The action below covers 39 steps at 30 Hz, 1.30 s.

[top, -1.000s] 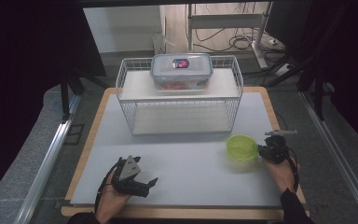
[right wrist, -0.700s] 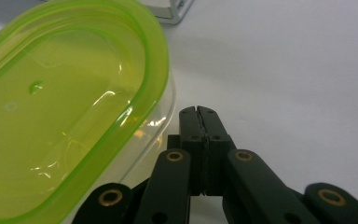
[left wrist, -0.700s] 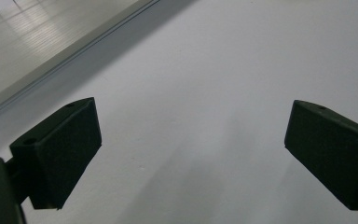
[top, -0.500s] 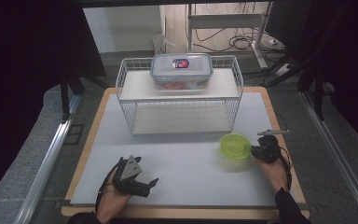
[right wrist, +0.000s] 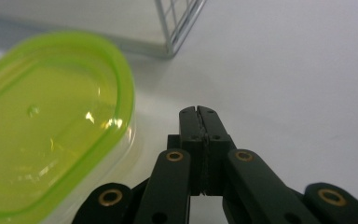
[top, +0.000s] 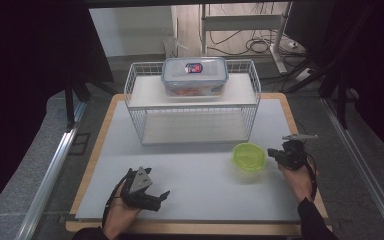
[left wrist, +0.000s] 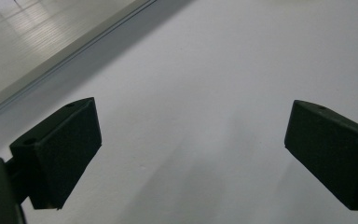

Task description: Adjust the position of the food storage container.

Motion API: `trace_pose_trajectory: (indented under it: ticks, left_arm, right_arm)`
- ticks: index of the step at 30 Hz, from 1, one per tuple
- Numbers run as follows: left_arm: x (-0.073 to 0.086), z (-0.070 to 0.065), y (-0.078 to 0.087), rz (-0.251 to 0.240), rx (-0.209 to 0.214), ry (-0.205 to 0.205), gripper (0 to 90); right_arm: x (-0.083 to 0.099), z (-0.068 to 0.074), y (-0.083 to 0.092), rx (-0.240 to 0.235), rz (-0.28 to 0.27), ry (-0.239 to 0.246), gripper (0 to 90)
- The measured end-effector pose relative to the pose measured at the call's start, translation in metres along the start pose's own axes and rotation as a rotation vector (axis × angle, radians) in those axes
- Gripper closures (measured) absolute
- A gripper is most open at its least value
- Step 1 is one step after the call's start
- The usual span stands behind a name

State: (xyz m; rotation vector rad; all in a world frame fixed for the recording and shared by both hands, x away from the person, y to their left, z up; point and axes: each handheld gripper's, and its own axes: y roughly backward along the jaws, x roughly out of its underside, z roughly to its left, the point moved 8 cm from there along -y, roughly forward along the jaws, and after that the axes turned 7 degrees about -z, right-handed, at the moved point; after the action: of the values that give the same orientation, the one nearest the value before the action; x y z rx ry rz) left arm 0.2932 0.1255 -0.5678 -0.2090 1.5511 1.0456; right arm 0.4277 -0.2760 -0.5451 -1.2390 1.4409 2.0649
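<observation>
A small clear container with a lime-green lid sits on the white mat to the right of centre. My right gripper lies just to its right, shut with its jaws pressed together and nothing between them, tips close to the container's side. My left gripper rests low over the bare mat near the front left, open wide and empty. A larger clear box with a blue-grey lid stands on top of the white wire shelf at the back.
The wire shelf spans the back middle of the wooden-edged board; one of its corner legs stands just beyond the green-lidded container. Bare mat lies between the two grippers. Metal rails run along both sides of the table.
The green-lidded container has slid to the left and a little away from the front edge, with my right gripper following close beside it. The left gripper has stayed put.
</observation>
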Motion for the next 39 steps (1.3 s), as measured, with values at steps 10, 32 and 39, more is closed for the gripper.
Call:
trace_pose_trajectory:
  ticks: [10,32,39]
  left_arm:
    - [0.001,-0.001,0.000,0.007,-0.002,-0.013,3.6]
    - [0.001,-0.003,0.000,0.013,0.000,-0.021,3.6]
    - [0.001,-0.004,-0.001,0.016,0.001,-0.029,3.6]
  right_arm:
    - [-0.024,0.018,-0.014,0.012,-0.001,0.065,89.7]
    - [-0.020,0.020,-0.002,0.047,-0.008,0.054,89.7]
    - [-0.013,0.029,0.009,0.059,0.007,0.074,89.7]
